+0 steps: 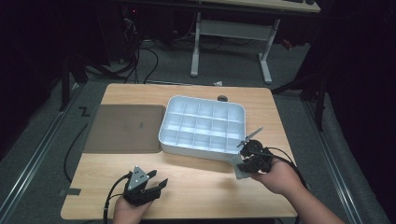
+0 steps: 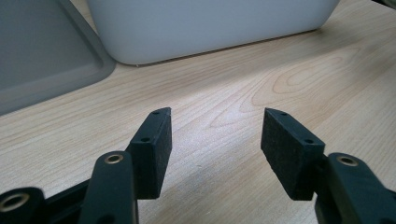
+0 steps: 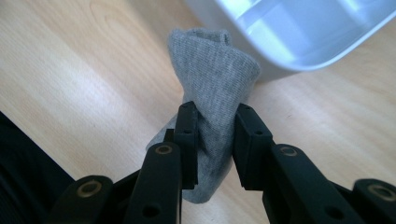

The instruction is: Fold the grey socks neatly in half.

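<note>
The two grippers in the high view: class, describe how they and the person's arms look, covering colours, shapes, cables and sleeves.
Both are black two-jaw tools. The left gripper carries a grey three-cornered plate on top and trails a black cable. Its pads are flat, dark rectangular blocks on arms with brass-coloured rivets. The right gripper trails a black cable too. Both forearms are bare, with no sleeves visible.

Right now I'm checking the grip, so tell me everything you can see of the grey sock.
The grey sock is a soft, fine-knit cloth piece, plain grey with no pattern. It is bunched and folded, pinched across its middle between the pads of the right gripper, with a rounded fold bulging above the jaws and an end hanging below them. It sits over the wooden table, just beside the near corner of the white compartment tray. Whether it touches the tray or the table is unclear.
</note>
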A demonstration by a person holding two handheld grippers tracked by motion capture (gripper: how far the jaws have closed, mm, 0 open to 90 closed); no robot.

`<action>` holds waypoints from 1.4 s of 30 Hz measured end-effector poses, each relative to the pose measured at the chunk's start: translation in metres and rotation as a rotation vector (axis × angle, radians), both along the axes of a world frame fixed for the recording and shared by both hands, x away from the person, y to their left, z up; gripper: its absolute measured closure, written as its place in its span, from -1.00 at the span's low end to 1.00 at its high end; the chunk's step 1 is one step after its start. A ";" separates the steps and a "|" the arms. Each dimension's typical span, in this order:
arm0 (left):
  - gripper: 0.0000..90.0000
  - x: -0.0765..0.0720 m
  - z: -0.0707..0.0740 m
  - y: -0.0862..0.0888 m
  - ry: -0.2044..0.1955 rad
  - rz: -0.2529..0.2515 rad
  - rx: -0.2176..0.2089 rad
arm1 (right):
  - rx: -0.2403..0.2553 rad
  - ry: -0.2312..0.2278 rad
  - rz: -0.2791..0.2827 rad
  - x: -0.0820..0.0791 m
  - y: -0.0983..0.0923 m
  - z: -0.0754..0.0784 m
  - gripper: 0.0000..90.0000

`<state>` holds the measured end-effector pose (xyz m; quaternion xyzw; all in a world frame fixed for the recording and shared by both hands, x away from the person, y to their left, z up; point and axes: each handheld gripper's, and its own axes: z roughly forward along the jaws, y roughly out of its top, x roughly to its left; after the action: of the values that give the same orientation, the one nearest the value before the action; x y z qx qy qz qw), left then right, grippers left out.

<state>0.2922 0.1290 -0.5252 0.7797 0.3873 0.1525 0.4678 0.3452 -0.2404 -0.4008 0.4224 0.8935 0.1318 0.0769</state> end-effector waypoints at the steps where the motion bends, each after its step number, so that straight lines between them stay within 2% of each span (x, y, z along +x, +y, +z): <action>1: -0.02 0.000 0.000 0.000 0.002 0.002 -0.003 | 0.005 -0.004 -0.002 0.001 0.000 0.003 0.65; 8: -0.02 0.000 0.000 0.001 0.003 0.005 -0.008 | 0.003 -0.043 -0.019 0.014 0.001 0.021 0.65; 13: -0.02 0.000 -0.001 0.001 0.003 0.004 -0.011 | -0.009 -0.054 -0.033 0.028 0.001 0.024 0.65; 21: -0.02 0.000 -0.001 0.001 0.006 0.000 -0.018 | 0.004 -0.051 -0.074 0.053 0.003 0.021 0.65; 29: -0.02 -0.001 -0.001 0.000 0.008 -0.010 -0.014 | -0.022 -0.027 -0.099 0.074 0.006 0.017 0.65; 38: -0.02 -0.001 -0.001 0.001 0.008 -0.010 -0.017 | -0.039 0.012 -0.124 0.086 0.005 0.003 0.65; 40: -0.02 -0.001 -0.001 0.001 0.007 -0.011 -0.018 | -0.045 0.021 -0.145 0.087 0.005 0.000 0.65; 42: -0.02 -0.001 -0.001 0.001 0.008 -0.011 -0.019 | -0.050 0.027 -0.139 0.089 0.004 -0.004 0.65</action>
<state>0.2912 0.1298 -0.5257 0.7778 0.3863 0.1431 0.4747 0.4344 -0.2362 -0.4052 0.4830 0.8660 0.0979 0.0844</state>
